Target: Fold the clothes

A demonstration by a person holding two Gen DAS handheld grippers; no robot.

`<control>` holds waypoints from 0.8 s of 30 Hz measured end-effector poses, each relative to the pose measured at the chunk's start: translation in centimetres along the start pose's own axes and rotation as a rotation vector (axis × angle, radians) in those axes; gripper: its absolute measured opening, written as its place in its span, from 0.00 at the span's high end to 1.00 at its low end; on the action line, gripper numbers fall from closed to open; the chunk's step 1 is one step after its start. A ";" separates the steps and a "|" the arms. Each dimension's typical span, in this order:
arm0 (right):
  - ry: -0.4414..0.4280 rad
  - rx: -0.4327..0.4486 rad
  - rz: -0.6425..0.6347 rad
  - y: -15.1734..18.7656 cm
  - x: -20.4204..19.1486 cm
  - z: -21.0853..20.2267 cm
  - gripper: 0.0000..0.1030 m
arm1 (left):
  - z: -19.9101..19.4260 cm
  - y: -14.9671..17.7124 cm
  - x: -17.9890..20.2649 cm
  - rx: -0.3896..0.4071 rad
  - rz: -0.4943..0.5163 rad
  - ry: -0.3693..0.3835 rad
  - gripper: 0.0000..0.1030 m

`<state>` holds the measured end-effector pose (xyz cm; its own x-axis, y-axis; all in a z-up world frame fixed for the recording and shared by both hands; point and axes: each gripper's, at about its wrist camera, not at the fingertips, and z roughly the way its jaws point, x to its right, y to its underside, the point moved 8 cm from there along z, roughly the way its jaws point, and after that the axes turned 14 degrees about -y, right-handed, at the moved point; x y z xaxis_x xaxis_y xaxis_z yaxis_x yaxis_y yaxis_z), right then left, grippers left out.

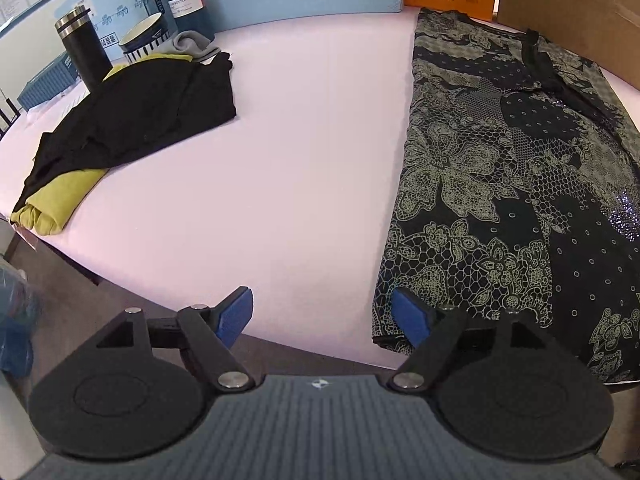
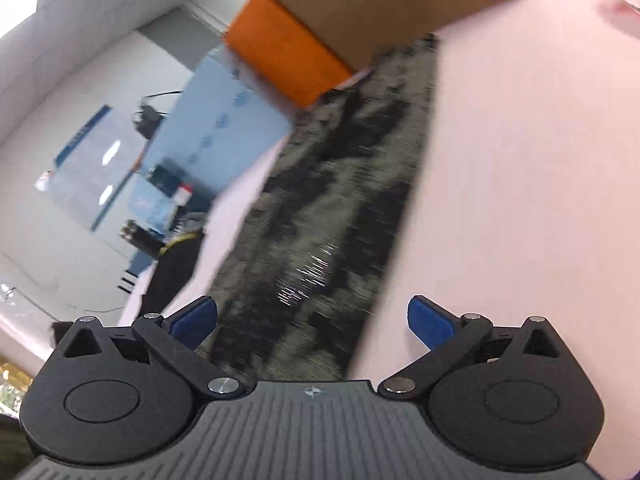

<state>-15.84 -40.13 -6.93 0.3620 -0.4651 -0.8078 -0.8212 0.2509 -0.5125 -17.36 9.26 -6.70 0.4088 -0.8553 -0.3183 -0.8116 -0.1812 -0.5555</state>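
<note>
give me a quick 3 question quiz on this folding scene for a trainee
1. True or false: the left gripper is shut on the patterned garment.
2. What lies on top of the yellow-green garment? A) black garment B) grey cloth C) orange box
3. Fill in: the right gripper has its jaws ____.

Key: 1 false, it is open and holds nothing. 2 A, the black garment. 3 open.

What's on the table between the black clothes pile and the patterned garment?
Nothing: in the left wrist view, only bare pink tabletop separates the black pile from the patterned garment.
</note>
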 end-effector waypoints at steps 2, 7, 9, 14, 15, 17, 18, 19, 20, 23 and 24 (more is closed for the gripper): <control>-0.027 -0.016 -0.055 1.2 -0.1 -0.3 0.00 | -0.1 0.1 -0.2 0.002 -0.008 0.026 0.26; -0.116 -0.186 -0.167 4.3 -2.7 2.4 0.00 | -0.2 0.6 -0.3 0.012 -0.011 0.149 0.23; -0.137 -0.207 -0.180 5.1 -3.3 3.4 0.00 | 0.0 0.9 0.3 0.006 0.013 0.181 0.23; -0.128 -0.196 -0.164 5.3 -3.9 4.3 0.05 | -0.4 1.2 2.3 0.055 0.135 0.240 0.37; -0.109 -0.194 -0.164 5.2 -3.8 4.2 0.23 | -0.8 1.1 2.6 0.084 0.159 0.258 0.45; -0.088 -0.204 -0.091 5.1 -2.8 4.3 0.81 | -1.5 0.6 3.2 0.124 0.213 0.298 0.97; -0.090 -0.209 -0.030 5.2 -2.1 4.4 0.96 | -1.8 0.3 3.5 0.133 0.236 0.318 0.98; -0.108 -0.204 0.018 5.3 -1.7 4.5 0.97 | -2.1 -0.1 3.7 0.149 0.253 0.346 0.98; -0.147 -0.180 0.067 5.2 -1.4 4.5 0.97 | -2.3 -0.5 3.8 0.167 0.268 0.371 0.98; -0.282 -0.087 0.222 4.4 -0.9 4.5 0.97 | -2.7 -2.7 4.1 0.201 0.287 0.429 0.98; -0.327 -0.056 0.273 4.1 -0.7 4.4 0.97 | -2.8 -3.8 4.2 0.213 0.286 0.446 0.98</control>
<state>-17.49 -35.00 -9.75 0.2411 -0.0919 -0.9661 -0.9258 0.2769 -0.2574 -13.76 5.02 -3.81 -0.0676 -0.9865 -0.1492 -0.7433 0.1496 -0.6521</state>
